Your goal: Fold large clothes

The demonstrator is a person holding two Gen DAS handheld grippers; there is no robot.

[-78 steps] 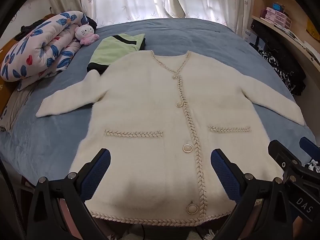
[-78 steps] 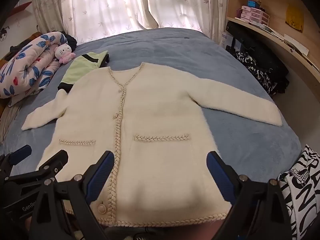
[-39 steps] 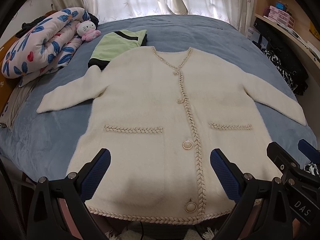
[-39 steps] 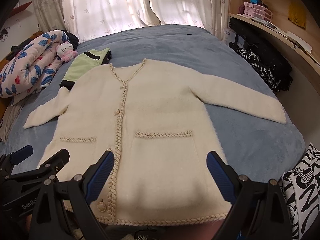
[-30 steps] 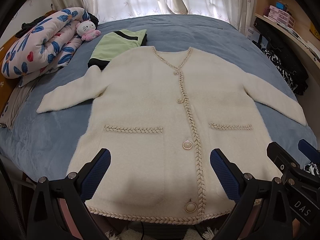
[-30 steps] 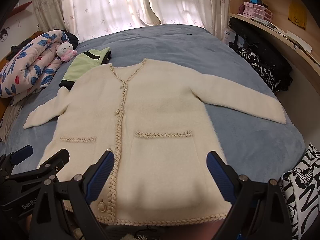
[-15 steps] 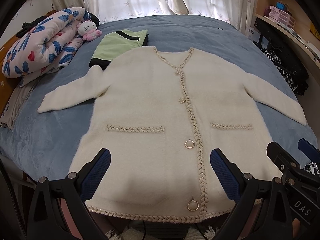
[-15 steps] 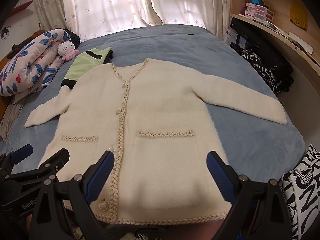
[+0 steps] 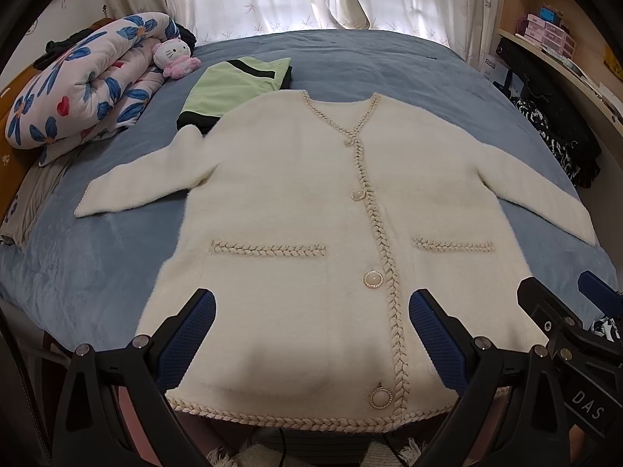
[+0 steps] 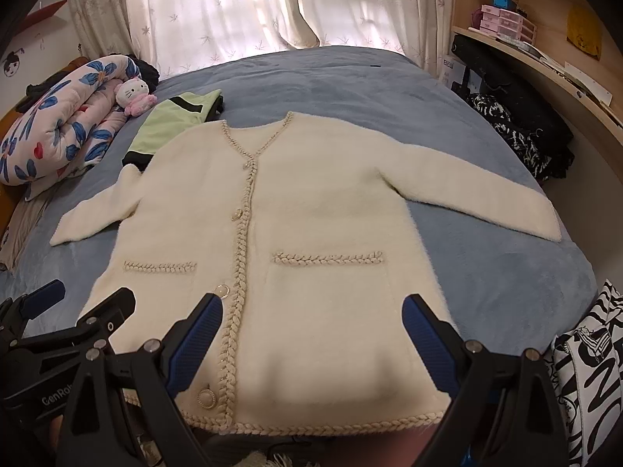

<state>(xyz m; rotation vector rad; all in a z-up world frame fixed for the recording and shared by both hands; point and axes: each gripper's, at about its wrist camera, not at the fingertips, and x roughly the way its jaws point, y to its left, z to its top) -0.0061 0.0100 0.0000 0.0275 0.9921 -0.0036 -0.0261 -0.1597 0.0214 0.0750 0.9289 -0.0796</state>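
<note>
A cream fuzzy cardigan (image 9: 311, 202) with braided trim and pearl buttons lies flat, face up, on the blue bed (image 9: 97, 264), sleeves spread to both sides; it also shows in the right wrist view (image 10: 319, 214). My left gripper (image 9: 311, 334) is open and empty, hovering above the hem near the bed's front edge. My right gripper (image 10: 311, 338) is open and empty, above the hem beside the left one. The right gripper's body (image 9: 576, 334) shows at the right of the left wrist view.
A folded green and black garment (image 9: 237, 89) lies under the cardigan's left shoulder. A rolled floral quilt (image 9: 81, 81) and a plush cat (image 9: 173, 58) sit far left. Dark clothes (image 10: 521, 132) and a wooden shelf (image 10: 537, 50) stand at the right. A zebra-print bag (image 10: 588, 366) is near right.
Both grippers have stayed open above the hem, with only a slight drift of the views. The cardigan has not moved.
</note>
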